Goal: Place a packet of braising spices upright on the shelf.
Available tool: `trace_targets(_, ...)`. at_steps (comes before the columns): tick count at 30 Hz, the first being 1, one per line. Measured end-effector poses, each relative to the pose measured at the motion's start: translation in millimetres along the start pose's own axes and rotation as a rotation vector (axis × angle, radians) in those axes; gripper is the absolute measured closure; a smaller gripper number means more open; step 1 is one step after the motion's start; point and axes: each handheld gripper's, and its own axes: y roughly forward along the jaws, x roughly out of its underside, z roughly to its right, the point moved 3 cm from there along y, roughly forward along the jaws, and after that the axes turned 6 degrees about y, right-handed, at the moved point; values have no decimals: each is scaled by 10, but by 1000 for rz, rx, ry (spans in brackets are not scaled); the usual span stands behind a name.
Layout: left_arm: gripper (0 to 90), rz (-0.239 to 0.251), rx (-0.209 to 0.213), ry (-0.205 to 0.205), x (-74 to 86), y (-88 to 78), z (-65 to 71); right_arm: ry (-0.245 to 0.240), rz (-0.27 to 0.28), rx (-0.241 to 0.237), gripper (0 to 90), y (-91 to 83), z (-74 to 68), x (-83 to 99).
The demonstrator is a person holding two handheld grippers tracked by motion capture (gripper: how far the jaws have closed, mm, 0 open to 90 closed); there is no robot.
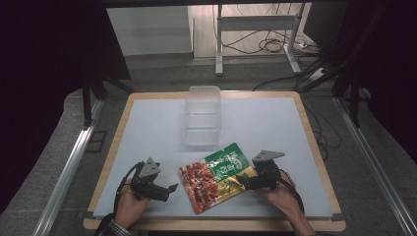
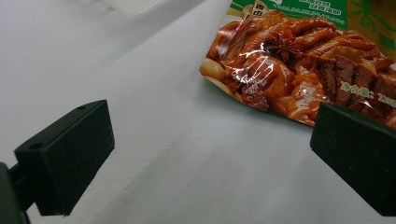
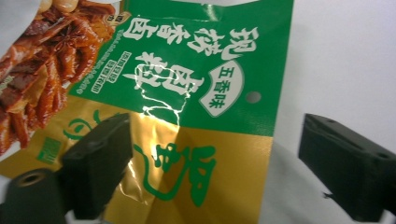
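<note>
A snack bag (image 1: 216,177), green and gold with a picture of red braised food, lies flat on the white table top (image 1: 275,128) near the front edge. My right gripper (image 1: 244,181) is at the bag's right end. In the right gripper view its jaws stand wide apart, one over the gold part of the bag (image 3: 187,93) and the other past the bag's edge over the table, so the right gripper (image 3: 210,158) is open. My left gripper (image 1: 169,189) rests left of the bag, open and empty. The left gripper (image 2: 210,154) points at the bag's food-picture corner (image 2: 289,70).
A clear plastic container (image 1: 202,115) stands at the back middle of the table, just beyond the bag; its corner (image 2: 130,3) shows in the left gripper view. A wooden rim (image 1: 314,147) borders the table. Metal rails run along both sides.
</note>
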Motion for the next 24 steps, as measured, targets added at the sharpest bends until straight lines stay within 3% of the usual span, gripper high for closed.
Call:
trace_targets(9, 0, -2, 0, 1, 1, 5, 0, 17, -52, -23, 283, 86, -6, -45)
trace_targets(16, 0, -6, 0, 4, 3, 7, 0, -36, -72, -56, 324, 161, -69, -151)
trace_targets(24, 0, -7, 0, 5, 3, 9, 0, -83, -60, -26, 516, 237, -104, -313)
